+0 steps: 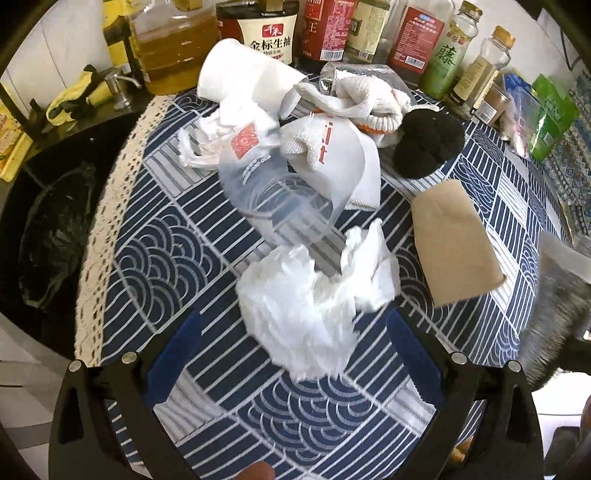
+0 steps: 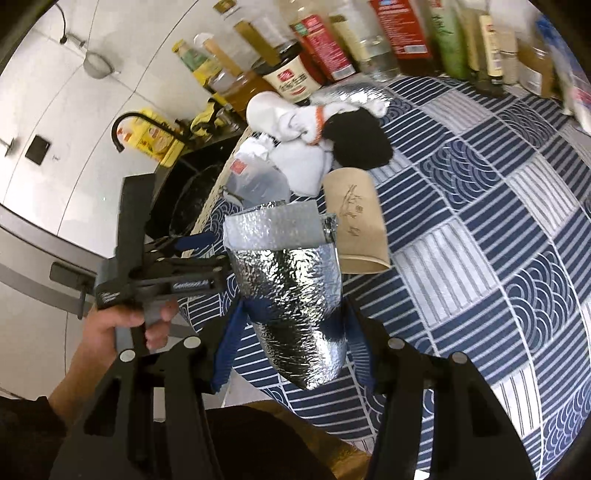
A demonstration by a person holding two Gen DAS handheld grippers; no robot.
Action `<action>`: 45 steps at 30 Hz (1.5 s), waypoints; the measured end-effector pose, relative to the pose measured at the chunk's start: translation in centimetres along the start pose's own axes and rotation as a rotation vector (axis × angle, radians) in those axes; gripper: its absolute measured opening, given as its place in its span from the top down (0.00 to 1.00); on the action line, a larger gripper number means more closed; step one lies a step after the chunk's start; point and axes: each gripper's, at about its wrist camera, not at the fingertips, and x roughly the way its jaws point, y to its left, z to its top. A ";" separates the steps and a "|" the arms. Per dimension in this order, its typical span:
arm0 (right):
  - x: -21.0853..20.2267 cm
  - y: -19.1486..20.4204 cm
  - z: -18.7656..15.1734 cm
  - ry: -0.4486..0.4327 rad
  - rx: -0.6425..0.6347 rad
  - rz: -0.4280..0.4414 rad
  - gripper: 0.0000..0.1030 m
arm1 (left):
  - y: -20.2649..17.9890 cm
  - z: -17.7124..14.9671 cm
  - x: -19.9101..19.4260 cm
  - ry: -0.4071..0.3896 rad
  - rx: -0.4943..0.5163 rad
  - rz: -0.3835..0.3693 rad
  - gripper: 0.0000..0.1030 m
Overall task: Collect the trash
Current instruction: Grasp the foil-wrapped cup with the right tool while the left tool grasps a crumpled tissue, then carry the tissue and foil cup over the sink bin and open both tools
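In the left wrist view my left gripper [image 1: 293, 354] is open, its blue fingers on either side of a crumpled white tissue [image 1: 310, 295] on the patterned tablecloth [image 1: 155, 243]. Beyond lie a clear plastic cup [image 1: 280, 199], white paper cups [image 1: 240, 74], white cloth [image 1: 365, 99], a black wad [image 1: 428, 142] and a brown paper cup [image 1: 454, 243]. In the right wrist view my right gripper [image 2: 291, 332] is shut on a silver foil bag [image 2: 291, 295], held above the table with its mouth open. The left gripper [image 2: 184, 258] shows beside the bag.
Sauce and oil bottles [image 1: 266, 33] line the table's far edge. A sink with a black bag [image 1: 51, 229] lies left of the table, with a black tap [image 2: 125, 129] behind it. A green packet [image 1: 550, 114] sits at the far right.
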 end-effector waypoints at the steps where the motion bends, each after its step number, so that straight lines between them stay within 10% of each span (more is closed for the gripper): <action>1: -0.4 -0.2 -0.1 -0.008 0.008 0.000 0.49 | 0.0 0.0 0.3 0.006 -0.004 0.005 0.06; 13: -2.6 -2.1 0.9 -0.035 -0.005 0.039 0.49 | 0.3 0.5 1.4 0.043 -0.101 0.005 0.55; 28: 3.0 3.1 4.7 0.050 -0.107 0.093 0.48 | 5.9 -2.0 -5.5 -0.053 -0.236 -0.035 0.57; 45: 16.5 20.0 8.9 0.055 -0.180 0.032 0.48 | 26.5 -1.4 -11.1 -0.161 -0.232 -0.039 0.56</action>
